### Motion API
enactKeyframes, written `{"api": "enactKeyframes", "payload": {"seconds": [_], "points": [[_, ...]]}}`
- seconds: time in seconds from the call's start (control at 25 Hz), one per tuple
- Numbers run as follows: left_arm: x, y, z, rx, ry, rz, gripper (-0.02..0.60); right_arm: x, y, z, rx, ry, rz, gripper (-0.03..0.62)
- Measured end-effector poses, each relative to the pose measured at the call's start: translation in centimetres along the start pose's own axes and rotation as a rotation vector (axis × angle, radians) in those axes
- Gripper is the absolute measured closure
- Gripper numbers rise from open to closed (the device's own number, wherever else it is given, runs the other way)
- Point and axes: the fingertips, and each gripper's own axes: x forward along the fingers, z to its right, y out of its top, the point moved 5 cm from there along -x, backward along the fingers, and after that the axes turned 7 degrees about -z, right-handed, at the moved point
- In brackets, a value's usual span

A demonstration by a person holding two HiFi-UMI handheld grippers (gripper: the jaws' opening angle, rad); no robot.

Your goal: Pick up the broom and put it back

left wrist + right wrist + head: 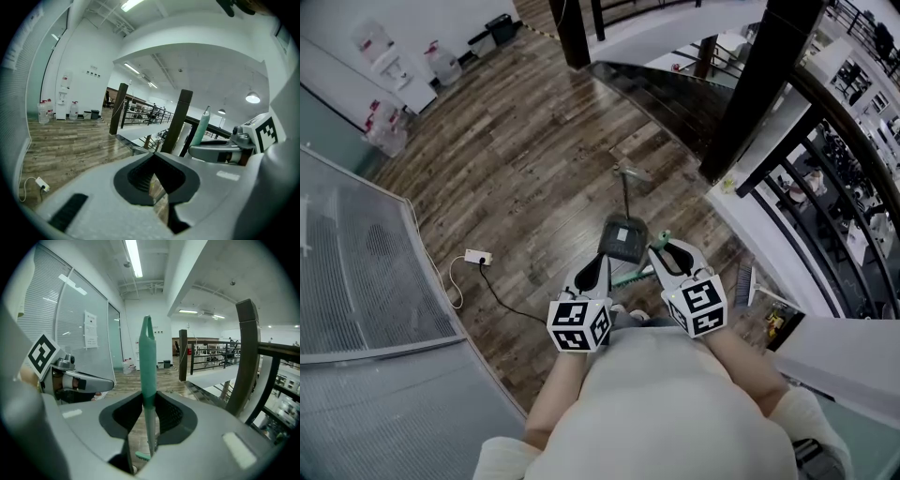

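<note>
The broom's green handle [147, 362] stands upright between the jaws of my right gripper [149, 397], which is shut on it. A bit of its green head [143, 455] shows below the jaws. In the head view the handle [633, 276] slants between my two grippers, just in front of the person's body. There my right gripper [661, 248] holds it, and my left gripper [598, 264] stands beside it. In its own view the left gripper [157, 155] has its tips together with nothing between them. The handle's tip [205, 124] and the right gripper [225, 150] show at its right.
A dark dustpan [623, 239] with a long upright handle stands on the wooden floor just ahead. A white power strip [478, 257] with its cable lies to the left. A glass partition [366, 272] runs along the left. A dark pillar [759, 84] and a railing [848, 187] stand on the right.
</note>
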Motion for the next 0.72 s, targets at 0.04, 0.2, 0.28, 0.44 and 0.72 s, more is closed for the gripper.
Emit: {"api": "enactKeyframes", "payload": {"seconds": [0.04,0.2,0.28,0.44,0.72], "points": [[-0.2,0.0,-0.2,0.003,-0.005,-0.007,0.581,0.1,0.1,-0.3,0.003,-0.003,0.0,0.496],[-0.8,0.3,-1.0,0.005,-0.019,-0.016,0.581,0.3,0.6,-1.3,0.02,-0.014,0.005,0.496],[-1.0,0.6,-1.6,0.008,-0.027,-0.015,0.581,0.5,0.8,-1.9,0.029,-0.017,0.007,0.496],[-1.1,1.0,-2.4,0.018,-0.05,-0.017,0.581,0.8,1.1,-2.8,0.05,-0.029,0.017,0.496],[-0.2,1.4,-2.5,0.055,-0.121,-0.044,0.581,0.7,1.3,-2.7,0.097,-0.076,0.031,0.496]]}}
